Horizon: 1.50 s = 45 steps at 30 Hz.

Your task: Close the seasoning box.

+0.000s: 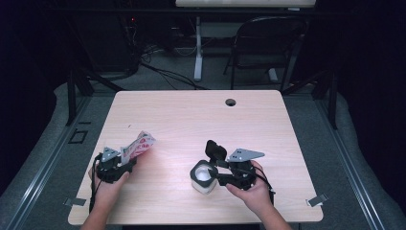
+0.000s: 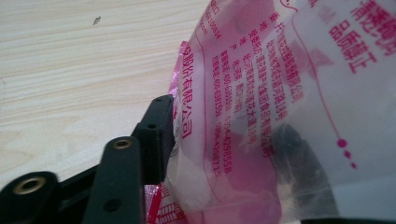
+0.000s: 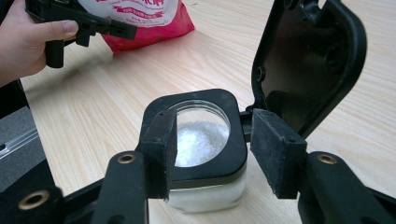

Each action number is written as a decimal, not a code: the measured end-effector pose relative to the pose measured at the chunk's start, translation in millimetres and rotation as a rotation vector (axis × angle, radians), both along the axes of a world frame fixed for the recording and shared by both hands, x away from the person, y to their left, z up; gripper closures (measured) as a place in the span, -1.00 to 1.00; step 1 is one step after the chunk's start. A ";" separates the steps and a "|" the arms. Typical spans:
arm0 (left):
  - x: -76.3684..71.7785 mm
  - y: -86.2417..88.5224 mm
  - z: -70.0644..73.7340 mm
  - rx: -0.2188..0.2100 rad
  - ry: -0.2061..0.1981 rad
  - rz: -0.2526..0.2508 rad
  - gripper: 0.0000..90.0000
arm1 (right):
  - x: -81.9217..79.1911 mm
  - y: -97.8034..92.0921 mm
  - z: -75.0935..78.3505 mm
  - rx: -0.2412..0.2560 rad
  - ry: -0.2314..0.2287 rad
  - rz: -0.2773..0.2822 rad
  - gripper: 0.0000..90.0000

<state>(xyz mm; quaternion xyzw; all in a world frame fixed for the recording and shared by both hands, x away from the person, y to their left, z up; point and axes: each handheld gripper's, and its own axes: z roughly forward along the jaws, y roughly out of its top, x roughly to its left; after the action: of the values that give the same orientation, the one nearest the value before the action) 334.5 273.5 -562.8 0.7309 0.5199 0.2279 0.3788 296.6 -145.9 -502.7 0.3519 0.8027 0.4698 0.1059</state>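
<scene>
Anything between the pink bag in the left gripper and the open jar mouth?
Nothing visible. Bare table lies between the bag, clamped in the left gripper, and the jar. The hinged lid stands open on the far side, off the mouth. The right gripper straddles the jar rim.

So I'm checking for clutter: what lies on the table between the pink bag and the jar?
Nothing: in the high view, only bare wooden table lies between the pink bag and the jar. The right gripper view shows the same bare stretch.
</scene>
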 end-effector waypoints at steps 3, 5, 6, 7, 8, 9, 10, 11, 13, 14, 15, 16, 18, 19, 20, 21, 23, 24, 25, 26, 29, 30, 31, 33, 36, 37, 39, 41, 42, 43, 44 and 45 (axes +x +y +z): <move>-0.6 1.4 0.7 -0.004 -0.012 0.009 0.10 | 0.1 0.0 -0.1 -0.002 0.000 -0.001 0.14; -0.8 2.3 1.4 -0.018 -0.012 0.012 0.06 | 0.0 0.0 0.1 -0.003 0.002 -0.001 0.13; -0.9 2.9 1.8 -0.027 -0.012 0.008 0.05 | 0.1 0.1 0.0 -0.004 0.002 -0.002 0.13; -1.2 3.0 2.3 -0.032 -0.013 0.006 0.05 | 0.0 0.2 0.0 -0.005 0.002 -0.002 0.13; -1.5 2.9 2.8 -0.036 -0.016 0.004 0.04 | 0.0 0.3 0.0 -0.006 0.001 -0.001 0.13; -1.7 2.8 3.7 -0.045 -0.016 -0.004 0.00 | 0.0 0.3 0.0 -0.005 0.001 -0.001 0.13; -2.1 2.3 4.8 -0.052 -0.019 -0.014 -0.05 | 0.0 0.4 -0.1 -0.006 0.000 0.000 0.13; -2.7 1.6 6.0 -0.052 -0.026 -0.022 -0.06 | 0.1 0.5 -0.2 -0.007 0.001 -0.001 0.13; -3.8 -0.9 8.3 -0.057 -0.036 -0.037 -0.13 | 0.2 0.5 -0.2 -0.006 0.001 -0.001 0.13; -4.7 -2.1 10.0 -0.051 -0.034 -0.045 -0.14 | 0.1 0.5 -0.2 -0.007 0.000 -0.002 0.13; -5.1 -3.6 10.6 -0.048 -0.041 -0.050 -0.16 | 0.0 0.6 -0.1 -0.007 0.000 -0.002 0.13; -6.0 -5.0 11.9 -0.039 -0.040 -0.054 -0.16 | 0.0 0.6 -0.1 -0.006 -0.001 -0.001 0.13; -6.9 -7.4 13.4 -0.040 -0.050 -0.064 -0.17 | 0.0 0.4 -0.1 -0.006 -0.001 -0.003 0.12; -7.6 -8.4 14.5 -0.037 -0.050 -0.068 -0.17 | -0.1 0.5 -0.2 -0.001 0.000 -0.005 0.12; -8.0 -9.2 15.6 -0.032 -0.054 -0.074 -0.17 | 0.0 0.2 -0.1 -0.004 -0.004 -0.004 0.12; -8.5 -10.1 16.5 -0.031 -0.055 -0.076 -0.18 | 0.0 0.1 0.0 -0.003 -0.004 -0.004 0.12; -9.9 -13.0 18.9 -0.029 -0.058 -0.083 -0.19 | 0.0 -0.3 0.5 -0.007 -0.001 -0.003 0.12; -10.4 -14.7 19.6 -0.031 -0.061 -0.084 -0.19 | 0.0 -0.4 0.6 -0.007 -0.002 -0.003 0.12; -11.0 -16.5 20.9 -0.029 -0.059 -0.091 -0.20 | 0.0 -0.4 0.6 -0.007 -0.002 -0.003 0.12; -11.3 -17.7 21.4 -0.030 -0.062 -0.094 -0.20 | 0.0 -0.4 0.7 -0.007 -0.001 -0.003 0.11; -13.0 -22.4 24.8 -0.022 -0.058 -0.109 -0.20 | -0.2 -0.3 1.1 -0.007 -0.003 -0.002 0.11; -13.2 -23.9 24.8 -0.028 -0.064 -0.111 -0.20 | -0.3 -0.3 1.3 -0.005 -0.005 -0.002 0.10; -13.9 -26.0 25.9 -0.025 -0.061 -0.117 -0.20 | -0.5 -0.4 1.5 -0.005 -0.006 -0.003 0.10; -14.6 -28.0 27.0 -0.021 -0.056 -0.122 -0.20 | -0.5 -0.3 1.9 0.004 -0.005 -0.005 0.10; -15.2 -31.2 28.1 -0.022 -0.047 -0.131 -0.20 | -0.8 -0.4 2.6 0.014 -0.007 -0.006 0.10; -15.6 -32.5 28.3 -0.022 -0.046 -0.132 -0.20 | -1.0 -0.3 3.0 0.017 -0.005 -0.006 0.10; -16.3 -34.7 28.9 -0.015 -0.041 -0.139 -0.20 | -1.0 0.1 3.0 0.023 -0.005 -0.007 0.10; -16.6 -37.7 29.8 -0.017 -0.040 -0.150 -0.20 | -0.9 0.1 3.0 0.019 -0.003 -0.008 0.11; -17.0 -39.1 30.4 -0.016 -0.041 -0.154 -0.20 | -1.1 0.1 3.0 0.018 -0.006 -0.012 0.11; -17.6 -40.5 31.1 -0.016 -0.041 -0.157 -0.20 | -1.5 0.2 3.2 0.022 -0.006 -0.020 0.11; -18.0 -41.4 31.5 -0.015 -0.042 -0.161 -0.20 | -1.6 -0.5 3.8 0.021 -0.006 -0.020 0.11; -18.9 -43.0 32.2 -0.019 -0.042 -0.165 -0.20 | -1.6 -1.3 4.6 0.019 -0.005 -0.017 0.11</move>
<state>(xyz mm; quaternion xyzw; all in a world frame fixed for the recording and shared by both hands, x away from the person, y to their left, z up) 315.6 230.5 -530.6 0.7625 0.4521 0.2064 0.4142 295.0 -147.2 -498.1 0.3585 0.7950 0.4772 0.1084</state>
